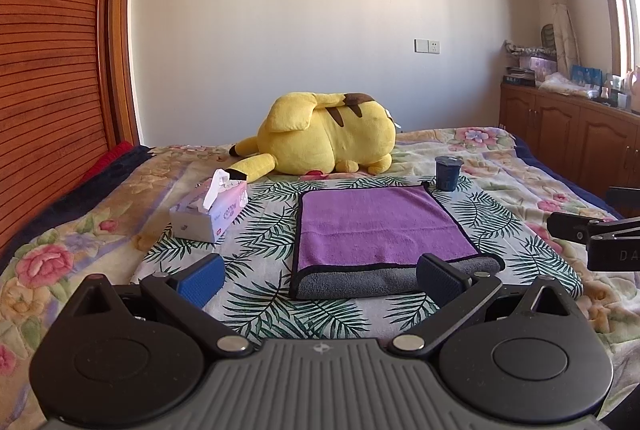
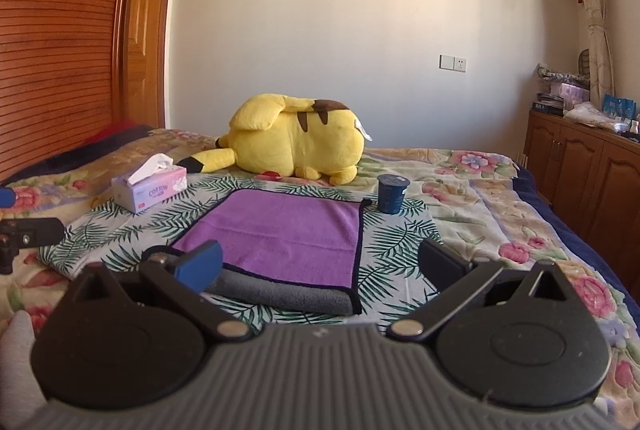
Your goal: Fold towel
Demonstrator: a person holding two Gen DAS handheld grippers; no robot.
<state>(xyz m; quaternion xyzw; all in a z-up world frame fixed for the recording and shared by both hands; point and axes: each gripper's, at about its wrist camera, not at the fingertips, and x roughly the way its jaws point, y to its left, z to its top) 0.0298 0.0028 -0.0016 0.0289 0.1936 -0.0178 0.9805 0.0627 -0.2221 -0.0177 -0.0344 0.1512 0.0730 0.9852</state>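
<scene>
Fingers on the left gripper [image 1: 320,280] are spread wide, nothing between them: blue pad [image 1: 202,280] over the leaf-print cloth [image 1: 260,230], dark pad [image 1: 440,280] in front of the towel's near right corner. Contact there can't be told from this view.

Right gripper [image 2: 318,268] is also spread wide and holding nothing. Its blue pad [image 2: 198,266] sits in front of the towel's near left corner, its dark pad [image 2: 440,262] over bare cloth to the right of the towel.

Towel [image 1: 380,230] lies flat on the leaf-print cloth on the bed [image 1: 60,250], between and just ahead of both grippers. Purple face up, black trim, with a grey layer showing along the near edge under the purple one, so it looks folded over once. In the right wrist view the towel [image 2: 288,234] has the grey roll at the near edge and a small hanging loop at the far right corner.

Tissue box [image 1: 210,207] is left of the towel, apart from it, one tissue sticking up. Dark cup [image 1: 447,171] stands upright just beyond the far right corner. Yellow plush toy [image 1: 324,133] lies on its side behind the towel, near the wall. Part of the right gripper's black frame shows at the right edge of the left wrist view.
</scene>
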